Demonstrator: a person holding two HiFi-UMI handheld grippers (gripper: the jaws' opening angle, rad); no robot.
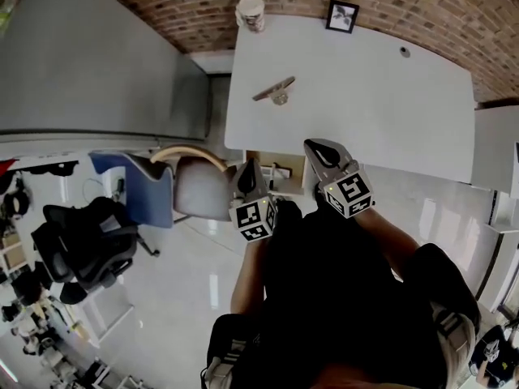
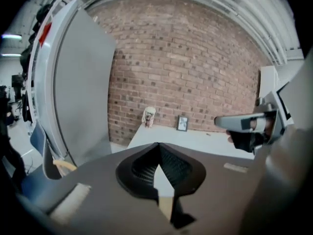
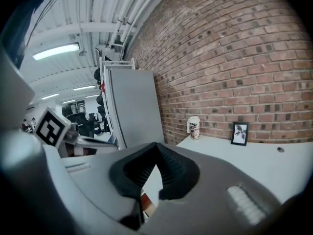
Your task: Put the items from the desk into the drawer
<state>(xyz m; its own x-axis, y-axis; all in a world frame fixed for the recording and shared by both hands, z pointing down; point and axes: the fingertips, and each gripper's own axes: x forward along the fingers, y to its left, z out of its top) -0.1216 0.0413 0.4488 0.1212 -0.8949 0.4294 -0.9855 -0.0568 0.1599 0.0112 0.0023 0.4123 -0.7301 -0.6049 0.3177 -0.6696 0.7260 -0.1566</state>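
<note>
A white desk stands against the brick wall. On it are a paper cup, a small framed picture, a flat grey tool and a tiny dark item. Below the desk's near edge shows a brown drawer opening. My left gripper is held up in front of that edge, shut and empty. My right gripper is beside it, tip over the desk edge, also shut and empty. From the left gripper the cup and picture lie far ahead. The right gripper also faces the cup.
A tall grey partition stands left of the desk. A blue chair, a grey chair and a black office chair sit on the glossy floor at the left. A white cabinet adjoins the desk's right end.
</note>
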